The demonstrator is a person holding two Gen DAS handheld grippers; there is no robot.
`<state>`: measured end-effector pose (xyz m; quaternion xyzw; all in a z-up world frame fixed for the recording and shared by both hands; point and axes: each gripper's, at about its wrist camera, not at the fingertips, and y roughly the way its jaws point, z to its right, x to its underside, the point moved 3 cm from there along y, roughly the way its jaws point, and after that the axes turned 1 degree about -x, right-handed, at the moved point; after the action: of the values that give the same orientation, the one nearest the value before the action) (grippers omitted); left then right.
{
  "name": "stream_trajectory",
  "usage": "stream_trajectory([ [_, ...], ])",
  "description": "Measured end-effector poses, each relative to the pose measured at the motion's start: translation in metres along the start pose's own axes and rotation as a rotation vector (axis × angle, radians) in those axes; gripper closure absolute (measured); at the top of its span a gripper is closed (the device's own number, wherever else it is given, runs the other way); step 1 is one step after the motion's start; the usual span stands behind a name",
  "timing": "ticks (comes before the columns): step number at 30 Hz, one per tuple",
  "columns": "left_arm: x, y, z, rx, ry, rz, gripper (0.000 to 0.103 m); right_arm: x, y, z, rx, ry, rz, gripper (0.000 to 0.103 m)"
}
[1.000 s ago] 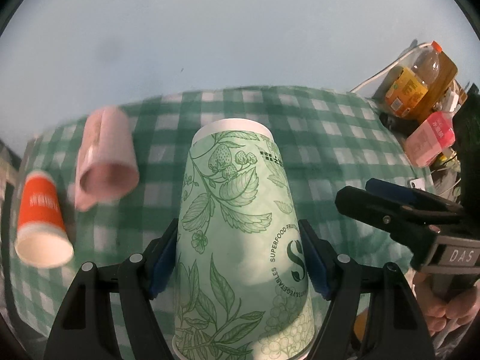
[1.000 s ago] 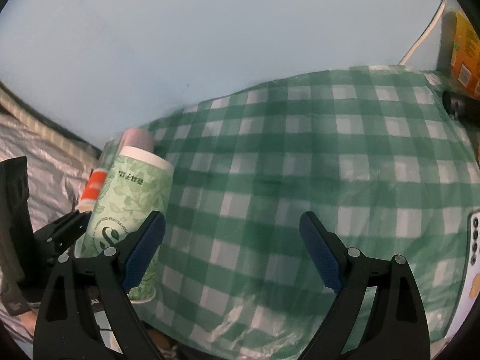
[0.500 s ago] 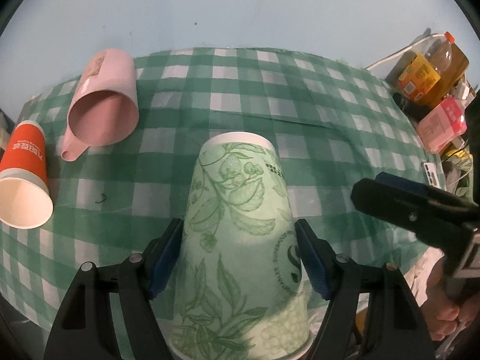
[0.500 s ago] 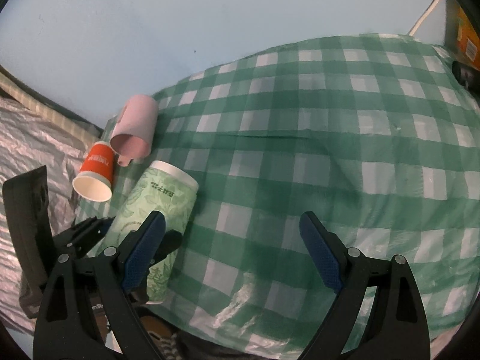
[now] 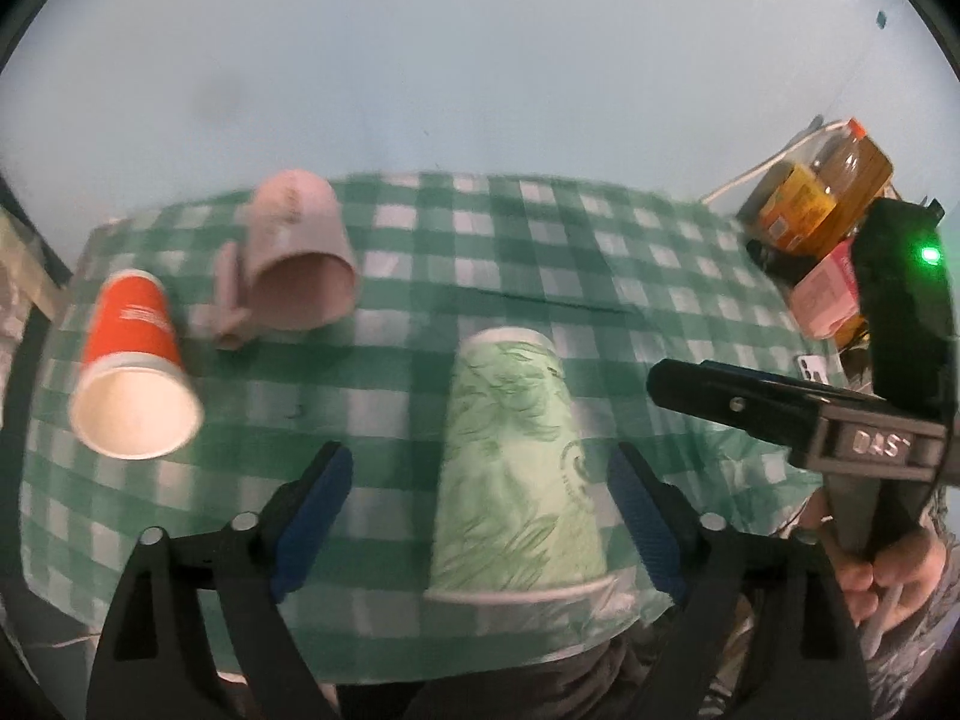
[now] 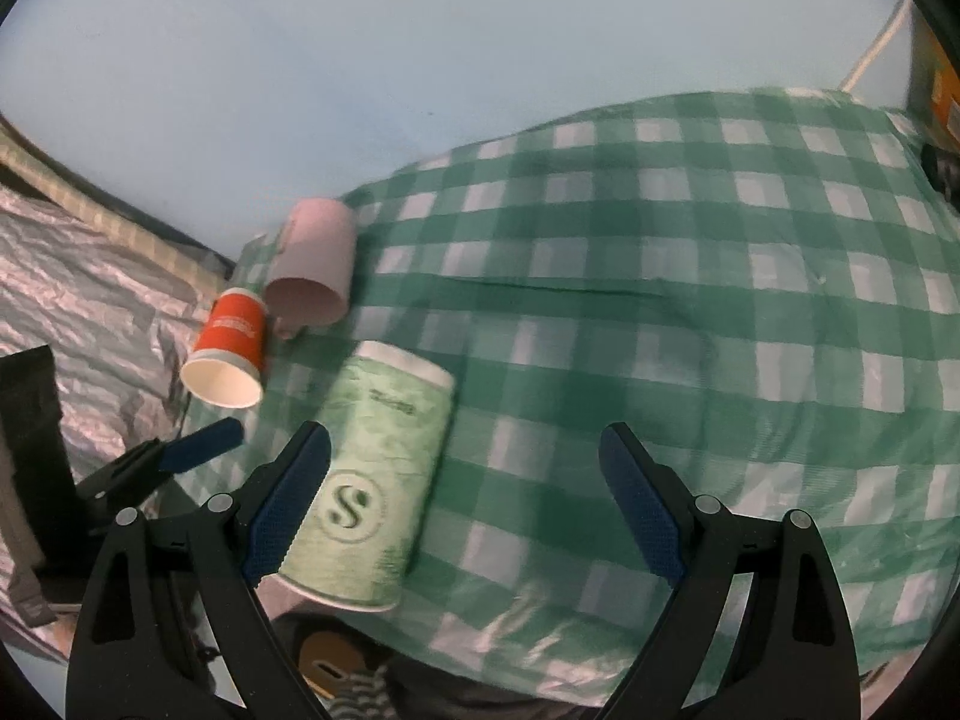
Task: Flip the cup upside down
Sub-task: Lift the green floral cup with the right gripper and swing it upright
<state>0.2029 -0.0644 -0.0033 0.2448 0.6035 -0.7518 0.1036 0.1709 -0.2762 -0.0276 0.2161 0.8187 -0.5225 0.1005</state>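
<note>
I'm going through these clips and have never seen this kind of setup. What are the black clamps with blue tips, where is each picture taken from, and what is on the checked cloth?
No robot here: a person holds a two-finger gripper in each hand, with a fisheye camera on each looking along its fingers. One picture comes from the left gripper, the other from the right gripper. Both are open and hold nothing. On the green checked tablecloth the green paper cup stands upside down, rim on the cloth near the front edge, between the left gripper's open fingers. An orange paper cup and a pink mug lie on their sides. Bottles and cartons sit at the far right.
</note>
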Motion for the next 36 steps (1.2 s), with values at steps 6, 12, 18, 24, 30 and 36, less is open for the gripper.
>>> stream_trajectory([
  [6, 0.01, -0.014, -0.032, -0.045, -0.026, 0.019, 0.013, 0.003, 0.02, -0.029, -0.028, -0.018, -0.087, 0.013],
  [12, 0.022, 0.001, -0.064, -0.115, -0.06, 0.011, 0.013, 0.003, 0.053, -0.046, 0.007, -0.014, -0.182, 0.013],
  [18, 0.029, 0.018, -0.086, -0.14, -0.104, 0.011, 0.013, 0.003, 0.081, -0.057, 0.083, 0.017, -0.231, 0.013],
  [24, 0.033, 0.029, -0.09, -0.108, -0.132, 0.001, 0.013, 0.003, 0.099, -0.064, 0.171, -0.005, -0.266, 0.013],
  [30, 0.034, 0.031, -0.086, -0.093, -0.13, 0.012, 0.013, 0.004, 0.117, -0.061, 0.209, -0.007, -0.323, 0.013],
  [36, 0.032, 0.031, -0.089, -0.092, -0.134, 0.02, 0.013, 0.004, 0.124, -0.058, 0.186, 0.024, -0.33, 0.022],
])
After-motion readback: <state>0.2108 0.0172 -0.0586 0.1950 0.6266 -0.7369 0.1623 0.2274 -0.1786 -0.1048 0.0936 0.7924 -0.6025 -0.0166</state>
